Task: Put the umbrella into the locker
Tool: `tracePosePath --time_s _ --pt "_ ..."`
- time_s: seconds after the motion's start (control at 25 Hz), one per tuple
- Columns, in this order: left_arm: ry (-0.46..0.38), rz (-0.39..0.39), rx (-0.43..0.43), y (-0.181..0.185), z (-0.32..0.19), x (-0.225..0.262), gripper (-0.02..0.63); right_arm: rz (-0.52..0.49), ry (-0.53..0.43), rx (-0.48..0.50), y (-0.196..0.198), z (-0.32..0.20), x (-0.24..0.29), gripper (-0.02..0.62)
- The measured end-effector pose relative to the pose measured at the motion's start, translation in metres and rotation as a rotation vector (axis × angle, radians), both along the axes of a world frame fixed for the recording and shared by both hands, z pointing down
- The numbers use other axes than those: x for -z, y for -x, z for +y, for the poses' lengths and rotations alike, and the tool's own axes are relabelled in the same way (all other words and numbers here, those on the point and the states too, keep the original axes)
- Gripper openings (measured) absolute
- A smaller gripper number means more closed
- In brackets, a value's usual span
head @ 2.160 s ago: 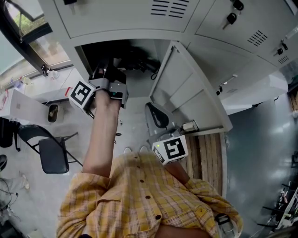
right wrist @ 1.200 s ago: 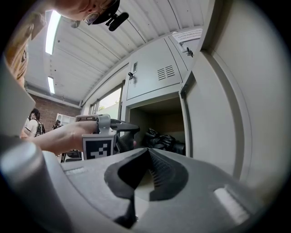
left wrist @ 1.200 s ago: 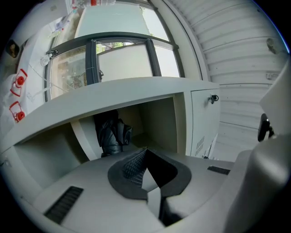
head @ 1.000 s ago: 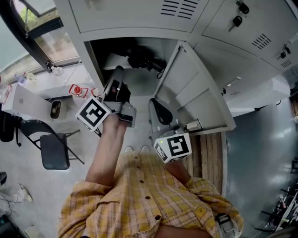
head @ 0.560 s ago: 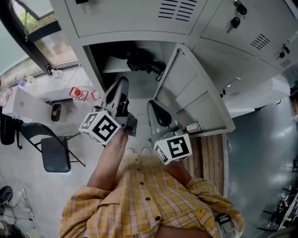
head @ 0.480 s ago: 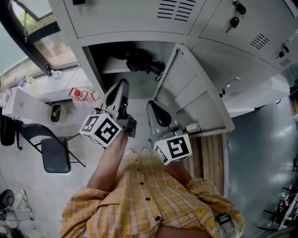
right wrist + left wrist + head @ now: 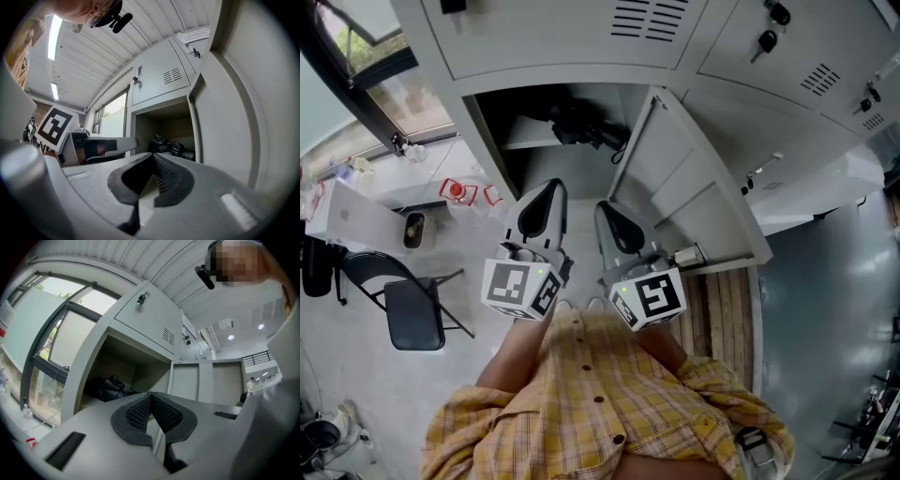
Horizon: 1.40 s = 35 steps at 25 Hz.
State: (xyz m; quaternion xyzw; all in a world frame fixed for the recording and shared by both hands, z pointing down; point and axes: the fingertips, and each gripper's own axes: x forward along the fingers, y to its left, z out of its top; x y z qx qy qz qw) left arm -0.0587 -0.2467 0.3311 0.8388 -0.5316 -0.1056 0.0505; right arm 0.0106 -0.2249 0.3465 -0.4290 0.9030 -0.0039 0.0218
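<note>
The black folded umbrella [image 7: 581,124] lies deep inside the open compartment of the grey metal locker [image 7: 484,131], well clear of the front edge, with bare room between it and the opening. In the head view both tools hang just outside that opening, side by side and near each other but apart. The left gripper [image 7: 546,190] sits at 6 o'clock of the umbrella and the right gripper [image 7: 607,211] at about 5 o'clock. In each gripper view the jaws are clenched tip to tip with nothing between them. The pale grey locker door [image 7: 684,187] stands swung wide toward 3 o'clock. Its inner face runs close along the right gripper's side and narrows the room there. At 9 o'clock the locker's left frame edge borders a window [image 7: 412,103]. A black folding chair [image 7: 412,314] stands on the floor at 8 o'clock, well apart from the left gripper.
</note>
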Motion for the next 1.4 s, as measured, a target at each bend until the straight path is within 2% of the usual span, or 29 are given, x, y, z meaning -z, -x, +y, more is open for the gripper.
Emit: tracePosePath --time_s 0.24,0.4,0.56,0.84,1.12,1.4 --pt "-0.032 -0.122 0.01 -0.01 0.012 -0.009 0.003 -0.003 0.003 -0.01 -0.003 -0.002 -0.002 -0.003" --pt "-0.047 -0.164 0.022 -0.009 0.016 -0.012 0.003 -0.001 -0.004 -0.021 -0.005 -0.003 -0.002 -0.002" --pt "-0.019 -0.173 0.035 -0.006 0.018 -0.02 0.003 0.001 -0.007 -0.033 -0.009 -0.002 -0.004 -0.002" --pt "-0.023 -0.212 0.028 -0.011 0.026 -0.03 0.003 -0.001 -0.01 -0.037 -0.011 -0.001 -0.005 -0.003" --pt "0.007 -0.19 0.026 -0.011 0.025 -0.038 0.003 -0.005 -0.007 -0.034 -0.01 0.001 -0.007 -0.003" --pt "-0.003 -0.197 0.038 -0.011 0.025 -0.037 0.003 -0.004 -0.012 -0.027 -0.008 -0.001 -0.006 -0.002"
